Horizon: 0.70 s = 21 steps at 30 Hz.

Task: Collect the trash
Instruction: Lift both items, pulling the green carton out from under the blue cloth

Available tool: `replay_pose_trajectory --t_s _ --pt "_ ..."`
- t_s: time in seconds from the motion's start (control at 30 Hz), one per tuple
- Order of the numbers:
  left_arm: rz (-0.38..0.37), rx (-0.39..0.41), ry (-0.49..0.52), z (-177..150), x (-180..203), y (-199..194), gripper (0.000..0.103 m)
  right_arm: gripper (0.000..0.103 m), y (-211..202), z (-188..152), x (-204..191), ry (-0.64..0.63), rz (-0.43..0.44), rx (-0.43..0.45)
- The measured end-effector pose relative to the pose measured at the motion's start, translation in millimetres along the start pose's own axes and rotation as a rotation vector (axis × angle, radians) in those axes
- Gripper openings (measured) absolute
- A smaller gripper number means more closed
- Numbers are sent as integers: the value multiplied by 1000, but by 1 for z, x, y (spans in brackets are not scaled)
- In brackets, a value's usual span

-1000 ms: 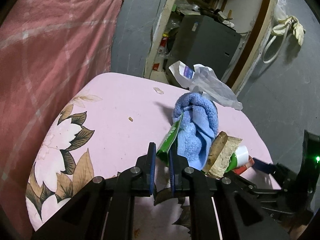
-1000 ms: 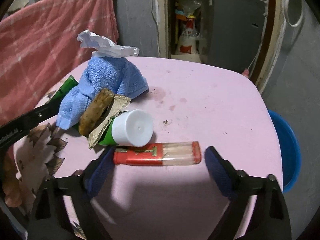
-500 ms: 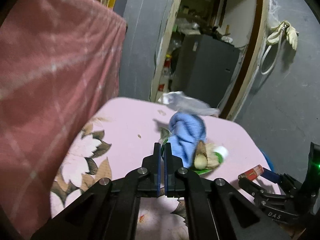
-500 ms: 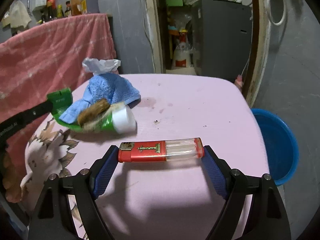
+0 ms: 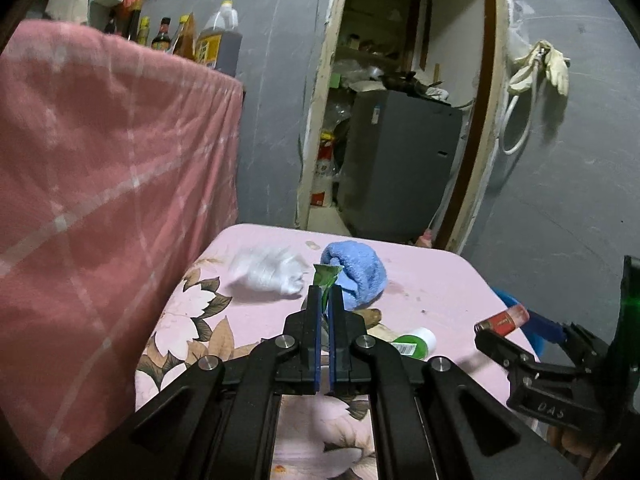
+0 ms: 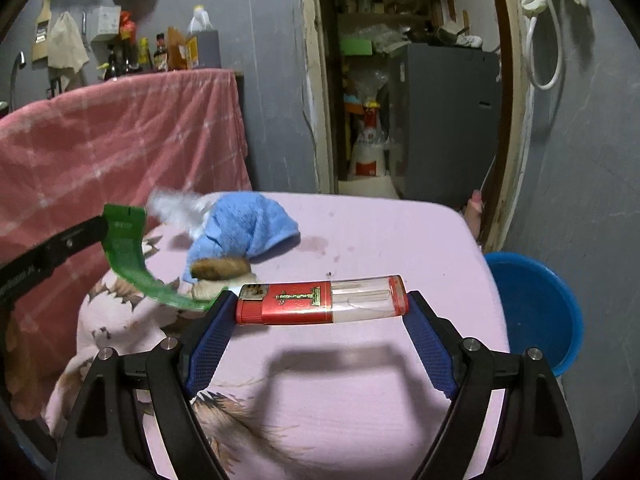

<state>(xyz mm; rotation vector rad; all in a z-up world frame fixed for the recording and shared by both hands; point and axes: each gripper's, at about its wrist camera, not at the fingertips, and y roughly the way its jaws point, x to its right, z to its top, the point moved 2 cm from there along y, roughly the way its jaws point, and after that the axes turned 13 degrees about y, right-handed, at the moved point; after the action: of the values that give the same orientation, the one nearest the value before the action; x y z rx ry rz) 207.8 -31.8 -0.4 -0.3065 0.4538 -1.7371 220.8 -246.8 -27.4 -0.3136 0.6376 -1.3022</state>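
My left gripper (image 5: 325,300) is shut on the flat end of a green tube (image 5: 326,278) with a white cap (image 5: 420,338) and holds it lifted above the pink table (image 5: 420,280); the tube also shows bent in the right wrist view (image 6: 124,252). My right gripper (image 6: 322,312) is shut on a red and clear lighter (image 6: 320,299), held crosswise above the table. The lighter also shows in the left wrist view (image 5: 502,320). A blue cloth (image 6: 248,224), a brown scrap (image 6: 220,268) and crumpled white plastic (image 5: 268,270) lie on the table.
A blue basin (image 6: 532,308) stands on the floor at the table's right edge. A pink sheet (image 5: 100,168) hangs close on the left. A doorway with a grey cabinet (image 5: 400,168) lies beyond the table.
Both grippers have risen and pulled back from the table. The left one lifted the green tube off the pile; the right one closed on the lighter and lifted it. The white plastic shifted.
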Motion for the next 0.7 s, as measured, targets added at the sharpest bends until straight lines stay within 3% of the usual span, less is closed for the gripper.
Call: replay_pose_trajectory --t_s 0.53,0.7 --pt "-66 154 55 38 47 -23 0 83 -54 19 20 21 -39 204" --pt "-76 125 108 38 69 -11 0 83 -56 25 37 40 -62 206"
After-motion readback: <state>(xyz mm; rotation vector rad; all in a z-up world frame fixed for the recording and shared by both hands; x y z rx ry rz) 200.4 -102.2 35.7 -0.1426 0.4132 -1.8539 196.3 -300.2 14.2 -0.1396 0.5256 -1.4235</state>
